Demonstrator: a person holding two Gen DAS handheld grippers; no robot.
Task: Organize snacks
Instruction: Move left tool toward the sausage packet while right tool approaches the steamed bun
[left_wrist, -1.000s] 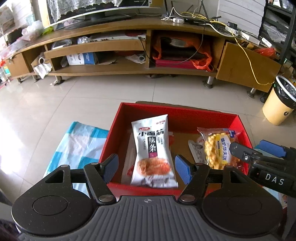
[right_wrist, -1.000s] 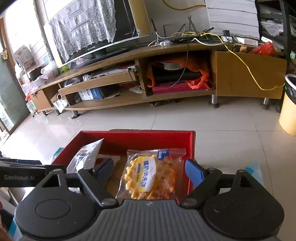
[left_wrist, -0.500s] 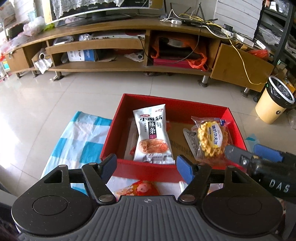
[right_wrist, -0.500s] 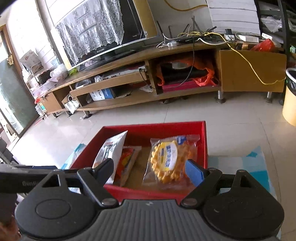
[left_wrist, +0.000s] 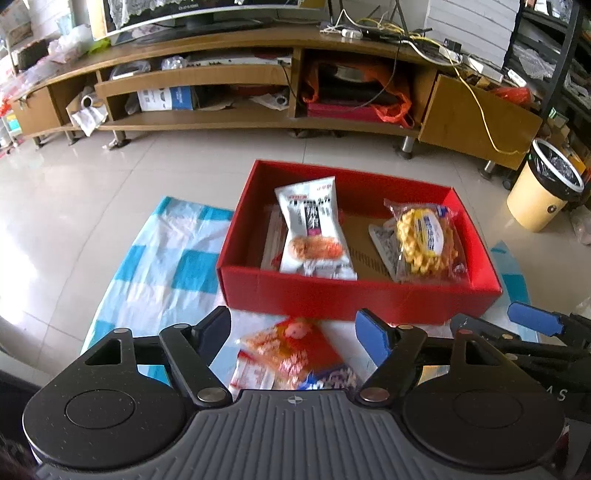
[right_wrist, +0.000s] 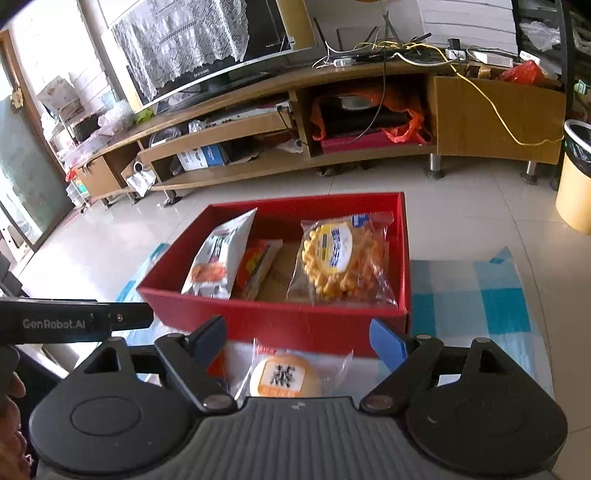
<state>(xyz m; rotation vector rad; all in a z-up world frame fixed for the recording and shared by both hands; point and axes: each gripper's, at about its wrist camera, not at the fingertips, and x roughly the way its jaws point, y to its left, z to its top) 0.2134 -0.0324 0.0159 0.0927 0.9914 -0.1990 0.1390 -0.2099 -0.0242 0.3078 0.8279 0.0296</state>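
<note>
A red box (left_wrist: 354, 295) (right_wrist: 280, 314) sits on a blue-and-white checked cloth (left_wrist: 162, 258) (right_wrist: 476, 295). Inside lie a white snack bag (left_wrist: 314, 229) (right_wrist: 218, 258), a yellow ring-snack bag (left_wrist: 424, 240) (right_wrist: 343, 258) and a flat red packet (right_wrist: 258, 262). In front of the box, a red-orange packet (left_wrist: 291, 354) lies below my open, empty left gripper (left_wrist: 293, 332). A clear bag with a round bun (right_wrist: 284, 376) lies below my open, empty right gripper (right_wrist: 299, 336).
A long wooden TV stand (left_wrist: 258, 74) (right_wrist: 332, 110) with cluttered shelves runs across the back. A yellow waste bin (left_wrist: 543, 184) (right_wrist: 576, 177) stands at the right on the tiled floor. The other gripper shows at each view's edge.
Both grippers have pulled back from the box and stayed open. The packets on the cloth in front of the box have come into view.
</note>
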